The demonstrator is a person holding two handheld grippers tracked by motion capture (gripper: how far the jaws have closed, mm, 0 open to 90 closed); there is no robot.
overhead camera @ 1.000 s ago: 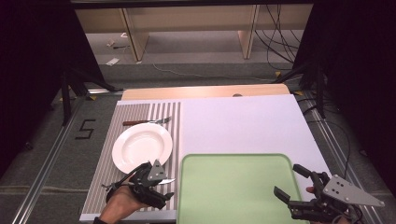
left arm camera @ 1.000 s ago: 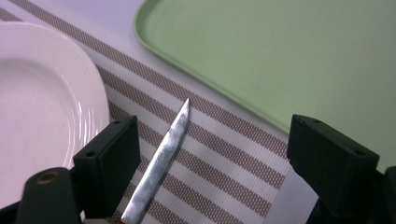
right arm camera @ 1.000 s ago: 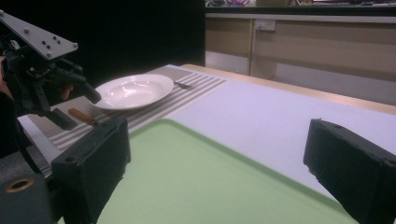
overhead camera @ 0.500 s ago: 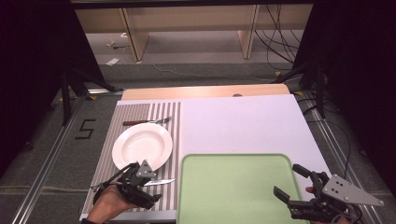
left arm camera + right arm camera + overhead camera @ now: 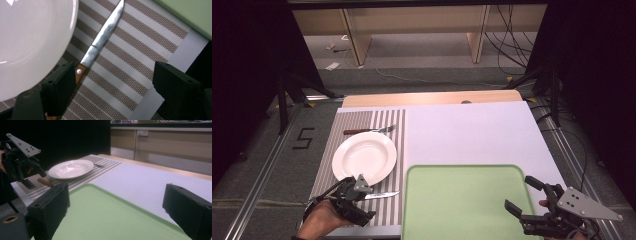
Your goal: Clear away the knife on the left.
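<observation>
A wooden-handled knife (image 5: 382,195) lies flat on the striped placemat (image 5: 362,117), just in front of the white plate (image 5: 364,159). My left gripper (image 5: 357,200) hovers open at the knife's handle end. In the left gripper view the blade (image 5: 105,37) runs up between the jaws, and the handle lies beside the left jaw without being held. A fork (image 5: 369,130) lies beyond the plate. My right gripper (image 5: 524,196) stands open at the near right corner of the green tray (image 5: 462,200), with nothing between its jaws.
The green tray (image 5: 105,212) has nothing on it, and the white tabletop (image 5: 467,130) stretches beyond it. The placemat's front edge and the table's edge (image 5: 180,57) lie right under my left gripper. Past the table stand wooden shelf units and floor cables.
My left gripper has drawn back to the left, off the knife, whose blade now shows on the mat. The right gripper has stayed where it was.
</observation>
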